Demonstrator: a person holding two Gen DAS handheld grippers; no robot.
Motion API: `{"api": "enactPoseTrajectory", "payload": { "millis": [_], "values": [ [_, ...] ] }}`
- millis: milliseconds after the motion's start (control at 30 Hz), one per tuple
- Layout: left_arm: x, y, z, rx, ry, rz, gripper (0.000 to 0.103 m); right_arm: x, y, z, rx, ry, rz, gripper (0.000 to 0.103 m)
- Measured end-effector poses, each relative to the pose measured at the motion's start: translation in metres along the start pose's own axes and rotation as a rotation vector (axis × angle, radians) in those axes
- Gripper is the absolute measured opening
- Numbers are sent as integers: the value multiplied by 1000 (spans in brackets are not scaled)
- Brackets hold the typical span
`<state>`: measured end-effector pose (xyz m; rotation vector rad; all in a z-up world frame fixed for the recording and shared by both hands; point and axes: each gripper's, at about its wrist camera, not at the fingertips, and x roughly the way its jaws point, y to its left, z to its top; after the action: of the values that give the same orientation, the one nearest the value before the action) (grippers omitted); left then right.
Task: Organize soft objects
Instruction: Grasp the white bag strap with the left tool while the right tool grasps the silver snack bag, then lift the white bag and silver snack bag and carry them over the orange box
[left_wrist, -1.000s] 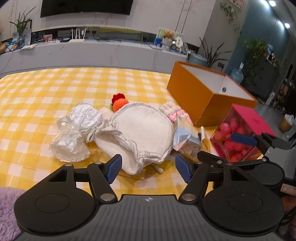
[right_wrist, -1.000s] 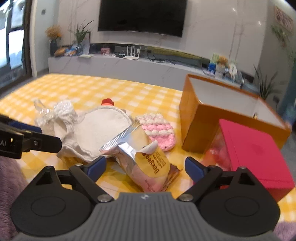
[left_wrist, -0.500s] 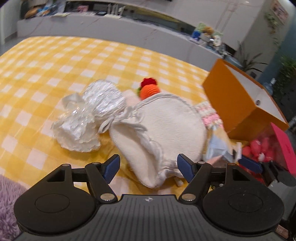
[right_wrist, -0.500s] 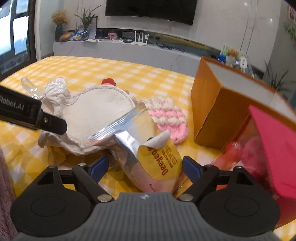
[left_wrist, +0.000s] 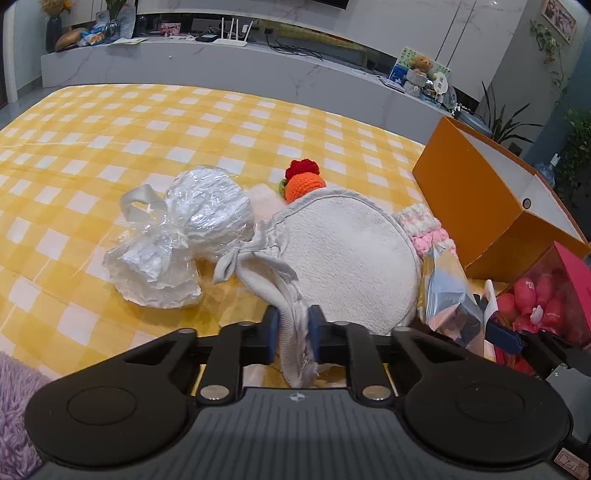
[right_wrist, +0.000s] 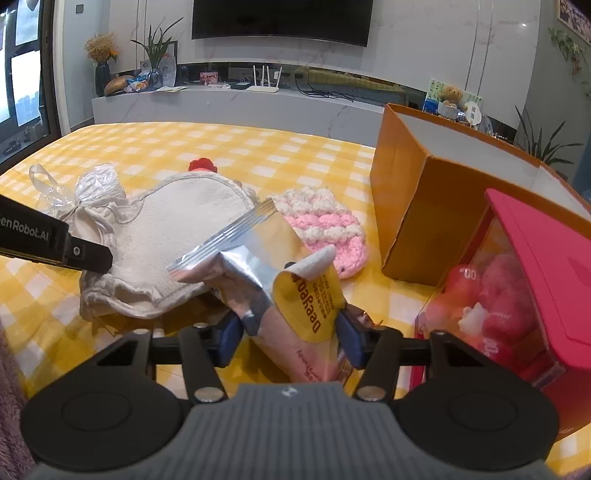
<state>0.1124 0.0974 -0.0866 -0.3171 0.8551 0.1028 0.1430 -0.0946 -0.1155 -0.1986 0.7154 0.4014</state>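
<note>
A white round cloth pouch (left_wrist: 343, 254) lies mid-table, also in the right wrist view (right_wrist: 177, 236). My left gripper (left_wrist: 293, 332) is shut on its near edge. A silver and pink snack packet (right_wrist: 288, 295) lies to its right; it also shows in the left wrist view (left_wrist: 447, 291). My right gripper (right_wrist: 290, 334) is shut on the packet's near end. A pink and white crochet piece (right_wrist: 325, 225), an orange and red crochet toy (left_wrist: 303, 181) and a clear plastic bag (left_wrist: 177, 236) lie around the pouch.
An open orange box (left_wrist: 491, 199) stands at the right, also in the right wrist view (right_wrist: 424, 206). A clear box with a red lid (right_wrist: 524, 273) holding pink items stands right of my right gripper. The yellow checked tablecloth (left_wrist: 110, 140) stretches away at the left.
Both grippers moved forward and closed: the left one onto the pouch's near edge, the right one onto the snack packet.
</note>
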Motion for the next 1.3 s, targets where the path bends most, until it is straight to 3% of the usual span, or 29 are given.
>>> {"api": "enactPoseTrajectory", "payload": {
  "millis": [567,1000,1300],
  "values": [
    [-36,-18,-15,132,-130,-20,9,-34,-8,-2,27,-66,6,28],
    [-77,-23,-14,115,-192,-43,8,-74,-25,-6,110,-93,53,25],
    [-105,-48,-14,166,-262,-79,8,-124,-50,0,168,-197,53,25]
  ]
}}
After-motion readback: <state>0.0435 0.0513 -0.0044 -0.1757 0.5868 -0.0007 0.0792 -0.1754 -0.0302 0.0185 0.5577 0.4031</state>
